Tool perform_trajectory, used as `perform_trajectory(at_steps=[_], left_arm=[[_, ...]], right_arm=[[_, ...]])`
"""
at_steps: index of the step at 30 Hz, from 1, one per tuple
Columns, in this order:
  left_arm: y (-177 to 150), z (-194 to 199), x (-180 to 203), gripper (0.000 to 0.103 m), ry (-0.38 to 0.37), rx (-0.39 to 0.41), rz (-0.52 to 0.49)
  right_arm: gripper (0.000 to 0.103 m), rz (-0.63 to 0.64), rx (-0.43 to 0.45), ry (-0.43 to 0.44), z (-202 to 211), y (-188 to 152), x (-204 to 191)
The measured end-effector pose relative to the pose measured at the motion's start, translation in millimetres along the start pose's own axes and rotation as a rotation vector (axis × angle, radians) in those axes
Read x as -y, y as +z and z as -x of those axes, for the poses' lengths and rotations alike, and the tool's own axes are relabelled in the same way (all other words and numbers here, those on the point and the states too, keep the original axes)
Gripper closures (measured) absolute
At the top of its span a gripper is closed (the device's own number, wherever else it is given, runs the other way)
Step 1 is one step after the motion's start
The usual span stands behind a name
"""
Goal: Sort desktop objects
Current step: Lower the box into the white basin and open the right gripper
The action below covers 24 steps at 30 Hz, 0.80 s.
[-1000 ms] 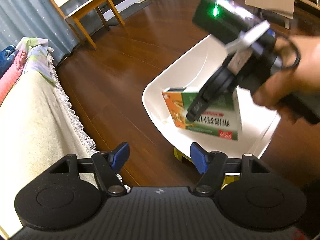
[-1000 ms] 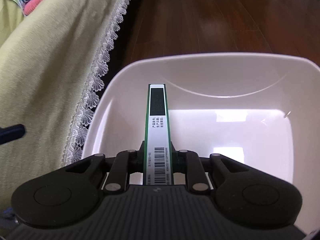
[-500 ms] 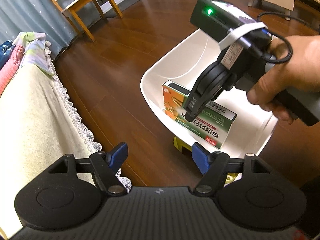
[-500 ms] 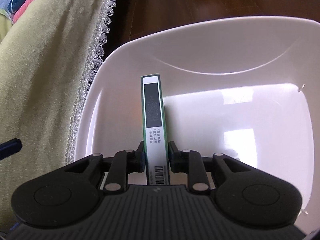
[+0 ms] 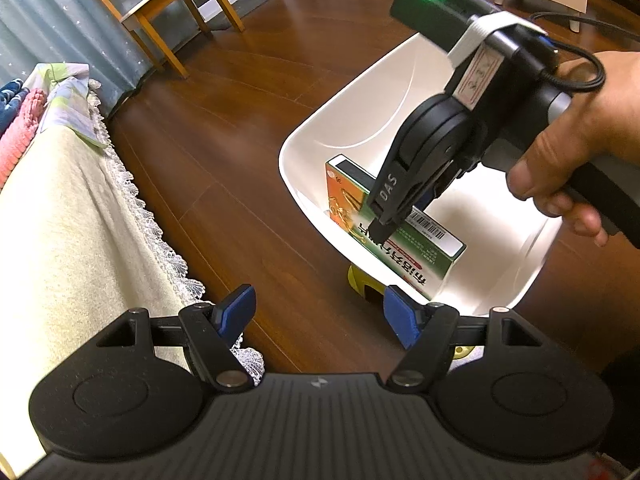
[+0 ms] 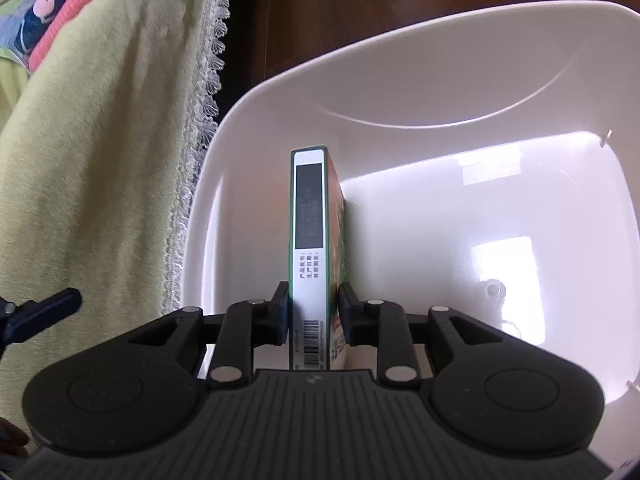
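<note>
Floor (image 5: 224, 128): we see dark wooden boards running under everything in the left wrist view.
Sofa cover (image 5: 72, 216): we see a pale yellow-green cloth with a lace fringe along its edge, lying to the left of the basin in both views; folded pink and patterned fabrics sit at its far end.
Chair (image 5: 160, 4): we see a wooden chair with a white seat standing far back on the floor, well apart from the basin.
Basin (image 6: 500, 92): we see a white plastic tub with rounded corners, standing on the floor just beside the fringe; its glossy bottom reflects light.
Right gripper (image 6: 313, 312): we hold it over the basin, reaching down inside. Its fingers (image 6: 280, 312) flank the box with a slight gap on each side, most clearly on the right, so we read the jaws as parted rather than pinching. From the left wrist view a hand (image 5: 568, 136) grasps its handle.
Left gripper (image 5: 318, 314): we hold it above the floor between sofa and basin, its blue pads (image 5: 236, 312) spread wide with nothing between them.
Medicine box (image 5: 400, 248): we see a green and orange carton with a barcode, inside the basin near its left wall, standing on a long edge; whether it touches the bottom, we cannot tell.
Yellow object (image 5: 360, 286): it is partly hidden under the basin's near rim.
</note>
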<state>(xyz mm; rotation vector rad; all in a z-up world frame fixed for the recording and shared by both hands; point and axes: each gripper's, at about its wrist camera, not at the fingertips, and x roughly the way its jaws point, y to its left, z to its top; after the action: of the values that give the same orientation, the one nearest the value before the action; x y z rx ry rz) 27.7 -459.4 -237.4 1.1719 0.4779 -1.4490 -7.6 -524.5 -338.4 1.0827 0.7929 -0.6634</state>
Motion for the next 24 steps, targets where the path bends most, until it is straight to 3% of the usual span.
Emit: perform_trajectory(at_steps=[7, 24], left_arm=[[0, -2, 2, 0.031, 0.002, -0.007, -0.004], [-2, -3, 4, 0.031, 0.009, -0.015, -0.009]], right_arm=[[0.074, -0.035, 0.019, 0.081, 10, -3, 5], [0.063, 0.010, 0.072, 0.045, 35, 1, 2]])
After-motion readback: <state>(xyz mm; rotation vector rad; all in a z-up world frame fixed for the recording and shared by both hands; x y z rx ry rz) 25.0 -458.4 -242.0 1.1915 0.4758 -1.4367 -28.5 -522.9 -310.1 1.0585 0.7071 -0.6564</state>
